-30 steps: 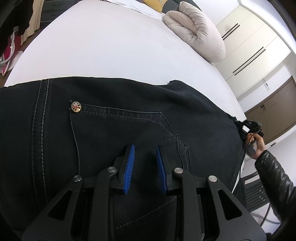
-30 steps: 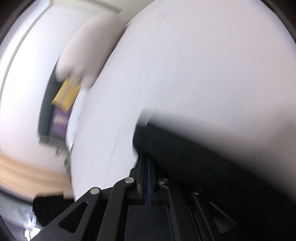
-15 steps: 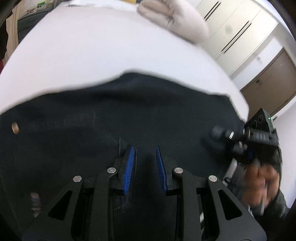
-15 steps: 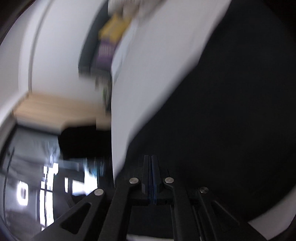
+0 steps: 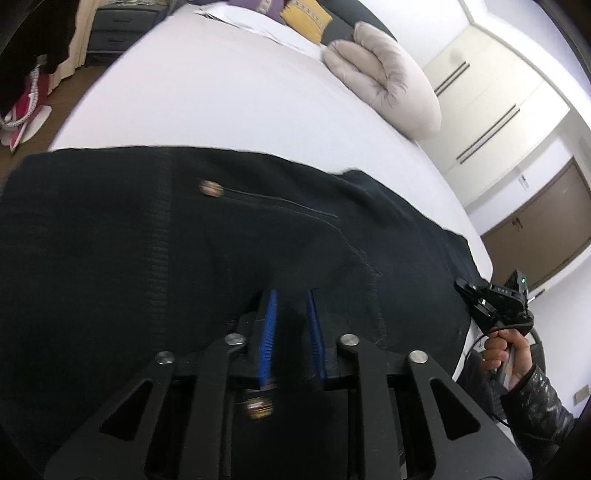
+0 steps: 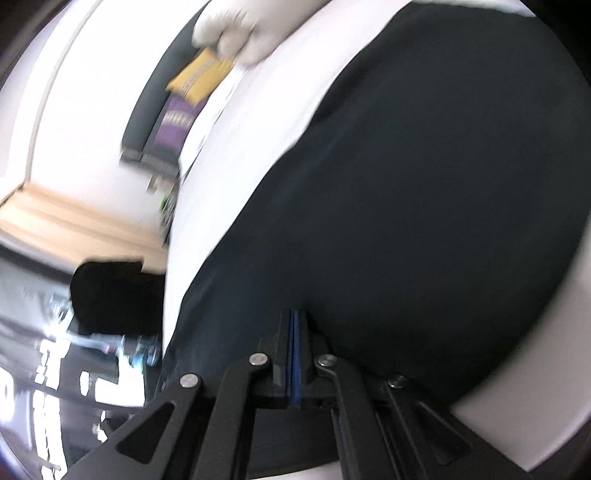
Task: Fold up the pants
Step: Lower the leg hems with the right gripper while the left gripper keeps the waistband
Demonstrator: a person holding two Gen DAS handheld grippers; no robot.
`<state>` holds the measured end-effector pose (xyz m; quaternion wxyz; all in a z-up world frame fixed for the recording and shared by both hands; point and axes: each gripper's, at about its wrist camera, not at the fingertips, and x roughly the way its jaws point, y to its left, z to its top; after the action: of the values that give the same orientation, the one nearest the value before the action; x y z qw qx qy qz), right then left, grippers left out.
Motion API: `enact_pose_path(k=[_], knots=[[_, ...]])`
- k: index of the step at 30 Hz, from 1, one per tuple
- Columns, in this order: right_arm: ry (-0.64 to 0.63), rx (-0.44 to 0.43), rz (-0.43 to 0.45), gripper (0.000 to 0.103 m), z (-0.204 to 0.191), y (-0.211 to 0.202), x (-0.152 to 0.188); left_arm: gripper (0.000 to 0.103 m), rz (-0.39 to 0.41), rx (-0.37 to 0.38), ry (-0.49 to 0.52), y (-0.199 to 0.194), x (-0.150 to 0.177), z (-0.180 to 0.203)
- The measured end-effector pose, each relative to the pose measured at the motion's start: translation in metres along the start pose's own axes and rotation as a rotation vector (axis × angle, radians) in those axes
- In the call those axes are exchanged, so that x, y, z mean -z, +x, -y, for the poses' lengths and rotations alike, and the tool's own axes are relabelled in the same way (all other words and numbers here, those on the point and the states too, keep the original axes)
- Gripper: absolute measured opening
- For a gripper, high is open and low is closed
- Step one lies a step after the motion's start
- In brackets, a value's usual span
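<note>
Black pants [image 5: 110, 240] lie across the near part of a white bed [image 5: 221, 92], with a metal button [image 5: 210, 188] and pocket seam showing. My left gripper [image 5: 291, 299] hovers over the pants near the pocket, its blue pads apart, with a raised fold of cloth between them. My right gripper [image 6: 296, 317] has its blue pads pressed together at the edge of the pants [image 6: 424, 203]. It also shows in the left wrist view [image 5: 495, 306] at the right end of the pants, held by a hand.
A beige folded duvet [image 5: 384, 77] and yellow and purple cushions [image 5: 303, 14] lie at the bed's far end. White wardrobes [image 5: 491, 92] and a brown door stand on the right. A nightstand and hanging clothes are at the left.
The left view swung back so the button and pocket seam are centred again. The right gripper stayed shut while its view turned over the pants.
</note>
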<state>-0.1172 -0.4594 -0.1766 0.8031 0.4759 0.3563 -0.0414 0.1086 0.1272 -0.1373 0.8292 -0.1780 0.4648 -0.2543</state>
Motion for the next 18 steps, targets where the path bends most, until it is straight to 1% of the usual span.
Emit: enact_pose_path(k=[2, 3, 4, 5, 7, 8, 9, 10, 12, 13, 14, 15, 16, 17, 18], knots=[[0.062, 0.039, 0.080, 0.000, 0.026, -0.027, -0.017, 0.015, 0.018, -0.005, 0.000, -0.007, 0.002, -0.010], [0.081, 0.047, 0.102, 0.000, 0.026, -0.030, -0.012, 0.015, 0.022, 0.008, -0.001, -0.011, 0.003, -0.014], [0.106, 0.065, 0.135, 0.000, 0.035, -0.042, -0.017, 0.015, 0.026, 0.013, 0.001, -0.012, 0.003, -0.013], [0.136, 0.095, 0.174, 0.000, 0.046, -0.059, -0.024, 0.015, 0.031, -0.003, 0.011, -0.016, 0.005, -0.012], [0.181, 0.140, 0.233, 0.000, 0.055, -0.088, -0.034, 0.015, 0.049, -0.058, 0.027, -0.029, 0.007, -0.012], [0.196, 0.130, 0.264, 0.002, 0.060, -0.106, -0.040, 0.015, 0.068, -0.081, 0.027, -0.040, 0.006, -0.011], [0.197, 0.113, 0.292, 0.003, 0.057, -0.122, -0.041, 0.015, 0.087, -0.086, 0.026, -0.048, 0.005, -0.010], [0.185, 0.095, 0.300, 0.003, 0.047, -0.126, -0.038, 0.015, 0.111, -0.091, 0.029, -0.056, 0.003, -0.006], [0.140, 0.023, 0.278, 0.003, 0.028, -0.130, -0.033, 0.015, 0.128, -0.088, 0.044, -0.060, -0.003, 0.006], [0.117, -0.029, 0.246, 0.003, 0.012, -0.121, -0.023, 0.015, 0.129, -0.073, 0.053, -0.059, -0.006, 0.014], [0.087, -0.106, 0.191, 0.005, -0.006, -0.105, -0.011, 0.015, 0.122, -0.042, 0.068, -0.052, -0.011, 0.027], [0.074, -0.137, 0.157, 0.007, -0.027, -0.088, -0.004, 0.015, 0.106, -0.016, 0.081, -0.042, -0.015, 0.038], [0.057, -0.170, 0.103, 0.016, -0.042, -0.068, 0.009, 0.015, 0.086, 0.000, 0.088, -0.032, -0.019, 0.047], [0.027, -0.205, 0.027, 0.027, -0.059, -0.043, 0.025, 0.015, 0.059, 0.016, 0.091, -0.015, -0.022, 0.059], [0.007, -0.217, -0.009, 0.029, -0.068, -0.029, 0.034, 0.015, 0.027, 0.044, 0.094, 0.002, -0.024, 0.071]])
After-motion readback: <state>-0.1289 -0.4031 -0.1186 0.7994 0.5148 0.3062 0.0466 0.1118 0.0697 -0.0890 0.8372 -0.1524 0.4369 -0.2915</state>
